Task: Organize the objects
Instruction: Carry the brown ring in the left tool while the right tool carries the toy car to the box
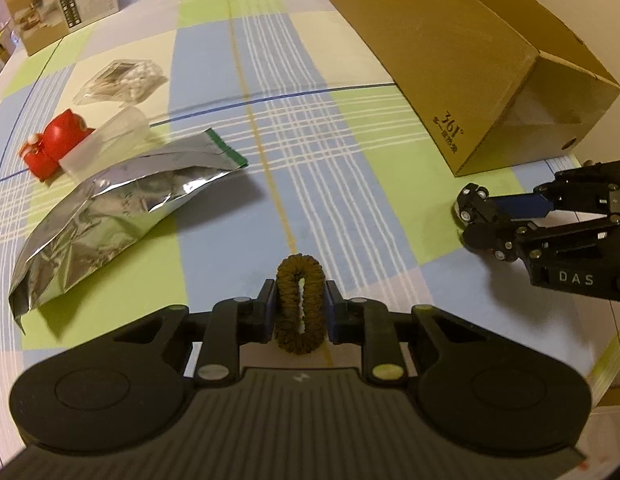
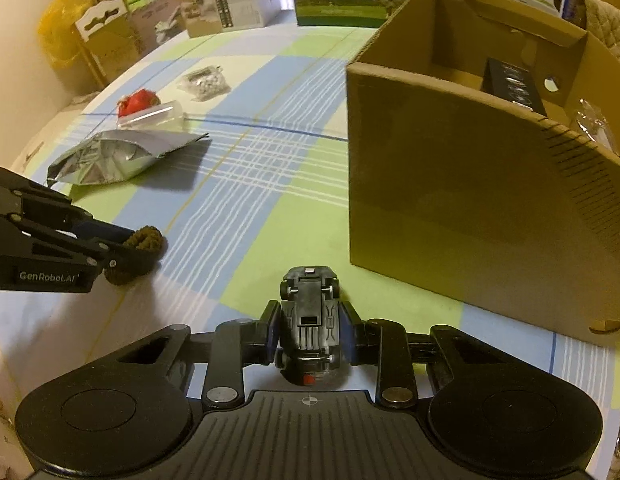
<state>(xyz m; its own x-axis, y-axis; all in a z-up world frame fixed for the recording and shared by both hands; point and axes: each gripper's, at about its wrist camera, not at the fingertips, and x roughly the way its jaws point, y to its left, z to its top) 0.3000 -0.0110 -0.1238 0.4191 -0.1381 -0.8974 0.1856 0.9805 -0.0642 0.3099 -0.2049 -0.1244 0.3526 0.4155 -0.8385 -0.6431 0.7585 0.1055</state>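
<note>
My left gripper [image 1: 300,308] is shut on a brown fuzzy hair tie [image 1: 300,304], squeezed upright between the fingers just above the plaid cloth. From the right wrist view the same hair tie [image 2: 144,250] shows at the left gripper [image 2: 128,252] tip. My right gripper [image 2: 310,326] is shut on a black toy car [image 2: 310,316], turned belly up with wheels showing. In the left wrist view that right gripper [image 1: 476,220] sits at the right, near the cardboard box [image 1: 450,60]. The open box [image 2: 450,184] holds a black item [image 2: 514,84].
On the left of the plaid tablecloth [image 1: 310,140] lie a silver foil pouch [image 1: 110,208], a clear plastic tube [image 1: 110,140], a red toy [image 1: 56,144] and a clear packet of white beads [image 1: 122,80]. Printed cartons [image 2: 226,0] stand along the far edge.
</note>
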